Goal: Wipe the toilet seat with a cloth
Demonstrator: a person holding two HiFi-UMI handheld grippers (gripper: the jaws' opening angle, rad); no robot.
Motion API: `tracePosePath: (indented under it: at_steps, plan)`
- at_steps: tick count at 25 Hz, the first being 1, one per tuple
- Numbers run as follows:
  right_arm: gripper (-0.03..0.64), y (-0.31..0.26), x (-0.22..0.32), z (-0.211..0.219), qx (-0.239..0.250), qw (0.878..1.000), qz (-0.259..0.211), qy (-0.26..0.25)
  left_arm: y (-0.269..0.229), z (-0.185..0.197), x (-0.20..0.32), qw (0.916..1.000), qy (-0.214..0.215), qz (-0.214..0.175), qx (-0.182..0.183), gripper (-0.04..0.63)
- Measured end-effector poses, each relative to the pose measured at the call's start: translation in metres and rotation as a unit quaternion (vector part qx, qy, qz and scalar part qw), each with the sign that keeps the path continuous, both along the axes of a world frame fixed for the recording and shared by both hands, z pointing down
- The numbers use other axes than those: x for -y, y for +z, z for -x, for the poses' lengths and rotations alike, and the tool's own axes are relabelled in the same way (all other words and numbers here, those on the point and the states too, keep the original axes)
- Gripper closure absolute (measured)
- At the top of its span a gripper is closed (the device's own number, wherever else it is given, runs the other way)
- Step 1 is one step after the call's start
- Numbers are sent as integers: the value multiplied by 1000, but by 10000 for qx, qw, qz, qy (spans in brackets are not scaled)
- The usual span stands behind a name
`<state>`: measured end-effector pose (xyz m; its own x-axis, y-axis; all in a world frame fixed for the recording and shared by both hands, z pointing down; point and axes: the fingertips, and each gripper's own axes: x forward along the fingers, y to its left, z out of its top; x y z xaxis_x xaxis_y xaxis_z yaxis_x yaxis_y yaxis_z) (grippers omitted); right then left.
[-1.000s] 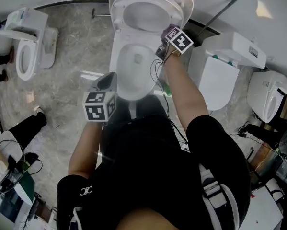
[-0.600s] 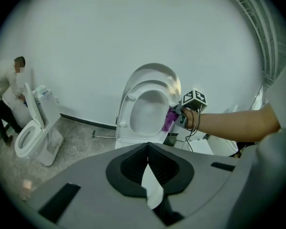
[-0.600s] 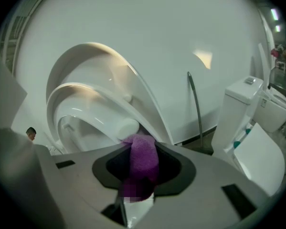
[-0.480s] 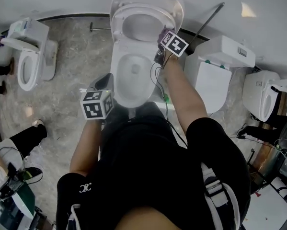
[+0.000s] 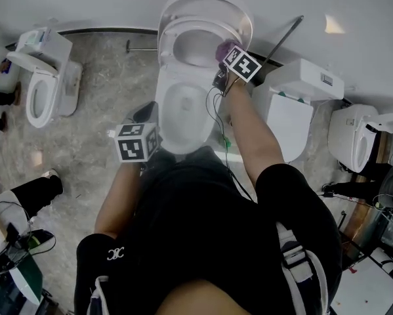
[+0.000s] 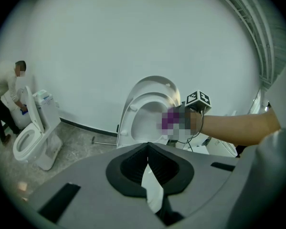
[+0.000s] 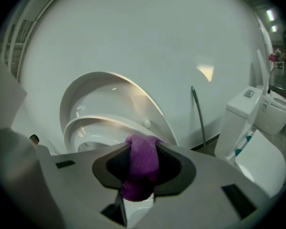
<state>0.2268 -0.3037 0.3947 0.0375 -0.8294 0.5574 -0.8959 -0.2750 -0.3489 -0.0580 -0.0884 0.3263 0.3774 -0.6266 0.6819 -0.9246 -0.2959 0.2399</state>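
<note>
Bathroom showroom, mid-wipe: my right gripper has climbed the right side of the raised toilet seat over the past second. Its fingers are pinching a purple cloth, which now sits at the seat's upper right rim, where a moment ago it was at the lower right. The seat stands up against the lid, above the open bowl. By my reading one upward stroke on the right side is nearly finished, with the top and left of the ring yet to be covered.

My left gripper has lifted a little too and hangs beside the bowl's left edge. Its fingers are pressed together, with no cloth in them; I cannot identify a white sliver showing below them.

My right gripper's cables dangle over the bowl's right rim and could brush it. A closed toilet stands just beside my right arm and another toilet well apart on the left. A metal rod leans against the wall behind. Nothing blocks the seat itself.
</note>
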Motion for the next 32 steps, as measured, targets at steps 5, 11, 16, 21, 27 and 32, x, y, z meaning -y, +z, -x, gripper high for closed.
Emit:
tracePosePath:
  at_steps: [5,11,16,21,27,32]
  plan:
    - [497,-15,15,21,-127,9997,-157,-139,0,13,-2,10000,-41,29,-7,586]
    - [497,-33,31,44,-358,9988,-313,-117,-11,26,6,10000,-5,-93,8,586]
    - [497,-51,38,71,-594,9936,-624,-737,-13,28,10,9999,0,-147,3,586]
    - [497,-64,38,117,-810,9789,-848,-1674,-28,35,12,9995,-47,-312,12,586]
    - [497,-89,0,141,-923,9648,-1125,-2192,-49,46,22,9982,-162,-576,63,584]
    - [497,-116,-51,127,-693,9631,-1394,-2195,-61,27,40,9948,212,-990,62,584]
